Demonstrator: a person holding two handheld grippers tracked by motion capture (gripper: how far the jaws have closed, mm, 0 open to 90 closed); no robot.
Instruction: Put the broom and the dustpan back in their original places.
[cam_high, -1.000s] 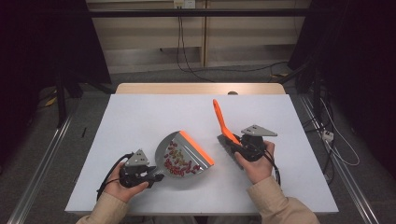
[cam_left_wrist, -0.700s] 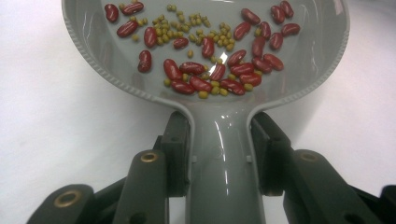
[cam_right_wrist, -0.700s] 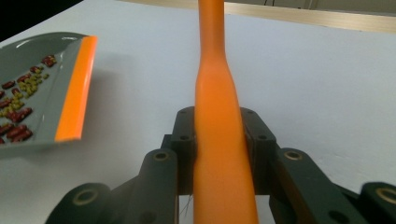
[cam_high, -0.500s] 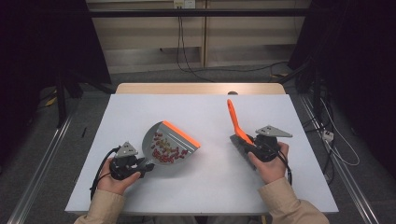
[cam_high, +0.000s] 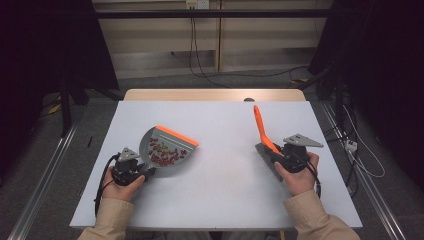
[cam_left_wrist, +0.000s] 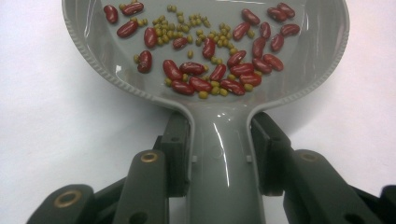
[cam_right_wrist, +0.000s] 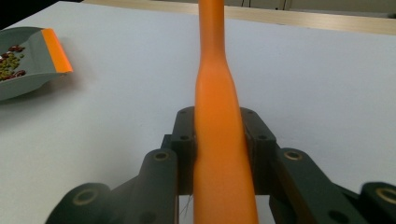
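Note:
A grey dustpan (cam_high: 167, 150) with an orange lip lies on the left of the white table (cam_high: 225, 195). It holds red beans (cam_left_wrist: 210, 74) and small green ones. My left gripper (cam_high: 142, 169) is shut on the pan's grey handle (cam_left_wrist: 219, 163), with a pad pressing on each side. On the right, my right gripper (cam_high: 272, 152) is shut on an orange tool handle (cam_high: 260, 127) that slants up and away from it. In the right gripper view the orange handle (cam_right_wrist: 217, 116) runs straight out between the jaws of the right gripper (cam_right_wrist: 218, 140), and the dustpan (cam_right_wrist: 28, 65) lies far off at the left.
Bare white tabletop stretches between the two hands. A wooden strip (cam_high: 215, 95) borders the table's far edge. Cables (cam_high: 200, 65) lie on the floor behind it, and dark stands flank the table on both sides.
The two hands have drawn apart. The left one carried the dustpan to the left and nearer the front edge; the right one took the orange handle to the right.

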